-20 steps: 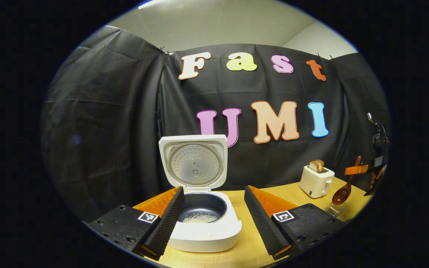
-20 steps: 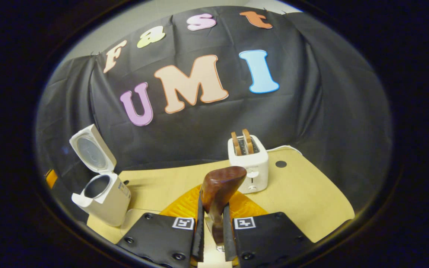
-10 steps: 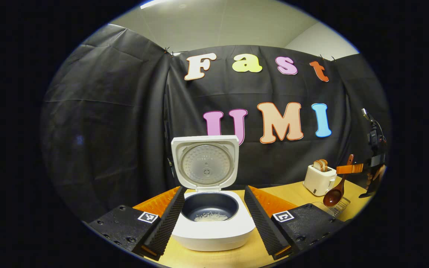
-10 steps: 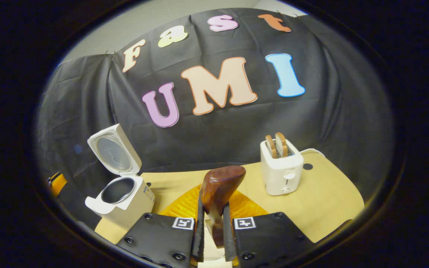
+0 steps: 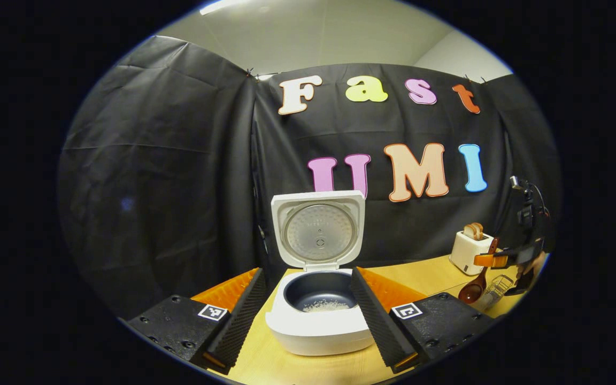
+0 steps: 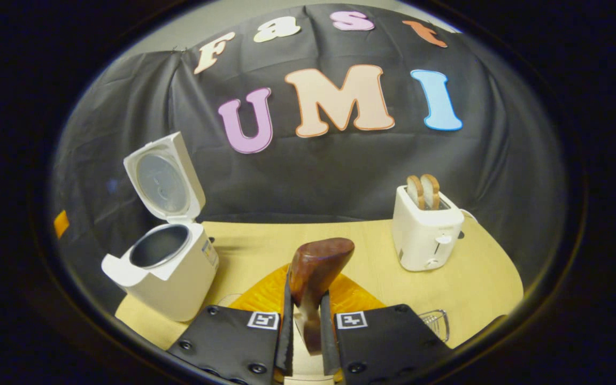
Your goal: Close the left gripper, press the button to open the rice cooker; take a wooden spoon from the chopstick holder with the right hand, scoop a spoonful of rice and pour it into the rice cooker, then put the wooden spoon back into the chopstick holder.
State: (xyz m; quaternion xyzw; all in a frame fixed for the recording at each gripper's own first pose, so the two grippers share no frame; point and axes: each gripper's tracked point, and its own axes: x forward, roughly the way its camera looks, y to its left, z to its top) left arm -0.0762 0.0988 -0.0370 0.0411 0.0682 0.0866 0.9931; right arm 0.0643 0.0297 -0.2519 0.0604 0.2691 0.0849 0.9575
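In the left gripper view, the left tongs [image 5: 308,321] are wide open and hold nothing. The rice cooker [image 5: 320,315] stands between their two fingers on the tabletop [image 5: 420,278], its lid [image 5: 318,230] upright and open. A small heap of rice [image 5: 325,306] lies on the bottom of the dark inner pot, so I judge that the pouring is already done. At the far right, near the toaster [image 5: 468,250], the right tongs [image 5: 492,260] carry the wooden spoon [image 5: 475,286] with its bowl hanging down, just above a clear wire holder [image 5: 492,291], which I take for the chopstick holder.

In the right gripper view, the right tongs [image 6: 308,331] are closed on the handle of the wooden spoon [image 6: 316,267]; both fingers press on it. The rice cooker [image 6: 163,267] stands to the left with its lid [image 6: 163,182] open, and the toaster [image 6: 425,230] stands to the right. A piece of the wire holder [image 6: 436,323] shows at the near right edge, partly behind the right finger.

The step in hand seems to be the return of the spoon. To do it well, bring the spoon bowl straight over the mouth of the holder, keep the handle upright, and lower slowly until the bowl goes inside the wires. Open the tongs only when the spoon rests inside. The holder looks light, so a push from the side could tip it. The left tongs should stay away.
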